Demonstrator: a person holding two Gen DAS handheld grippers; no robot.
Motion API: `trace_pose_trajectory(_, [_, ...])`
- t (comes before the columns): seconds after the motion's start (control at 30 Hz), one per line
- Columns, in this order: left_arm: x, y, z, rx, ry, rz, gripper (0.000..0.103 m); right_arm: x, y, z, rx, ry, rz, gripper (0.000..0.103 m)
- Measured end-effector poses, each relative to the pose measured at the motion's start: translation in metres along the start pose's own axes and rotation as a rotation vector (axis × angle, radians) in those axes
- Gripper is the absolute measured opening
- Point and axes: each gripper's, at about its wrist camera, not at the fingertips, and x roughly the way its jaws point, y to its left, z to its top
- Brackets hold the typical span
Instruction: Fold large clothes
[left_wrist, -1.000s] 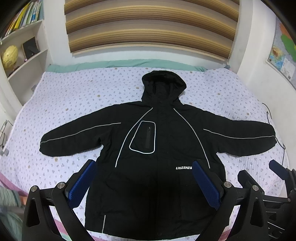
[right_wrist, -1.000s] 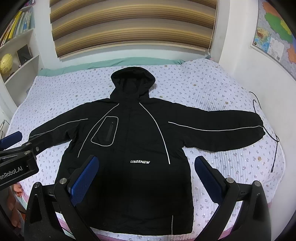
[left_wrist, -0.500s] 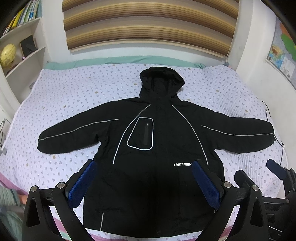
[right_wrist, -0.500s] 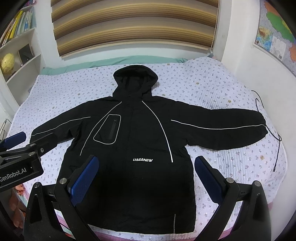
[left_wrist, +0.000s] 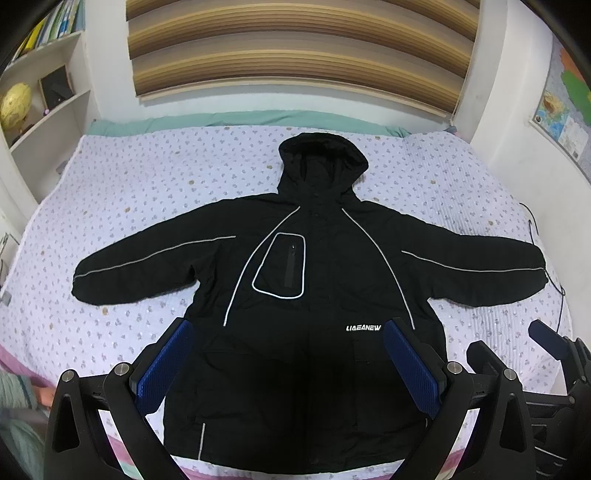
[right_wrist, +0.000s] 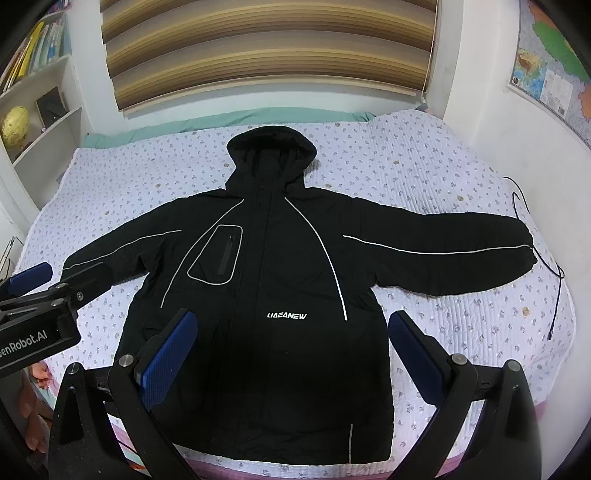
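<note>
One black hooded jacket (left_wrist: 317, 295) on one bed (left_wrist: 147, 184), with two sleeves, one hood, one outlined chest pocket (left_wrist: 282, 267). Two grippers near the jacket's hem: left gripper (left_wrist: 288, 363) and right gripper (right_wrist: 291, 360), each with two blue-padded fingers spread wide. One yellow globe (left_wrist: 14, 107) left of the jacket, one wall map (right_wrist: 546, 70) right of it, one black cable (right_wrist: 554, 269) by the right cuff.
</note>
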Motion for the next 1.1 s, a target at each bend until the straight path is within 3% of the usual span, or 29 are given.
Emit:
trace_pose_trajectory(0.17, [0.001, 0.003, 0.000, 0.004, -0.005, 0.000, 0.102, 0.003, -0.005, 0.003, 0.016, 0.007, -0.008, 0.103])
trace_pose_trajectory(0.27, [-0.009, 0.018, 0.003, -0.041, -0.046, -0.044, 0.102, 0.002, -0.009, 0.005, 0.015, 0.008, -0.013, 0.103])
trace_pose_trajectory(0.33, [-0.026, 0.048, 0.008, -0.120, -0.114, -0.105, 0.102, -0.002, -0.014, 0.006, 0.005, -0.001, -0.030, 0.103])
trace_pose_trajectory(0.4, [-0.038, 0.079, 0.012, -0.180, -0.163, -0.111, 0.102, -0.008, -0.021, 0.010, 0.004, -0.014, -0.063, 0.103])
trace_pose_trajectory(0.53, [-0.052, 0.157, 0.022, -0.269, -0.240, -0.043, 0.102, -0.030, -0.036, 0.027, 0.036, -0.050, -0.067, 0.103])
trace_pose_trajectory(0.63, [-0.057, 0.213, 0.028, -0.276, -0.312, 0.036, 0.102, -0.060, -0.044, 0.048, 0.063, -0.138, -0.042, 0.103])
trace_pose_trajectory(0.73, [-0.054, 0.268, 0.030, -0.306, -0.364, 0.050, 0.102, -0.085, -0.046, 0.069, 0.067, -0.232, -0.049, 0.103])
trace_pose_trajectory(0.9, [-0.015, 0.356, 0.028, -0.423, -0.420, 0.013, 0.102, -0.093, -0.043, 0.088, 0.096, -0.300, -0.063, 0.103])
trace_pose_trajectory(0.97, [0.020, 0.399, 0.020, -0.497, -0.383, -0.013, 0.102, -0.083, -0.040, 0.092, 0.112, -0.284, -0.064, 0.103])
trace_pose_trajectory(1.07, [0.082, 0.450, -0.004, -0.662, -0.274, 0.052, 0.102, -0.058, -0.033, 0.092, 0.123, -0.229, -0.073, 0.103])
trace_pose_trajectory(1.1, [0.100, 0.462, -0.014, -0.707, -0.250, 0.031, 0.102, -0.045, -0.029, 0.093, 0.126, -0.202, -0.072, 0.103])
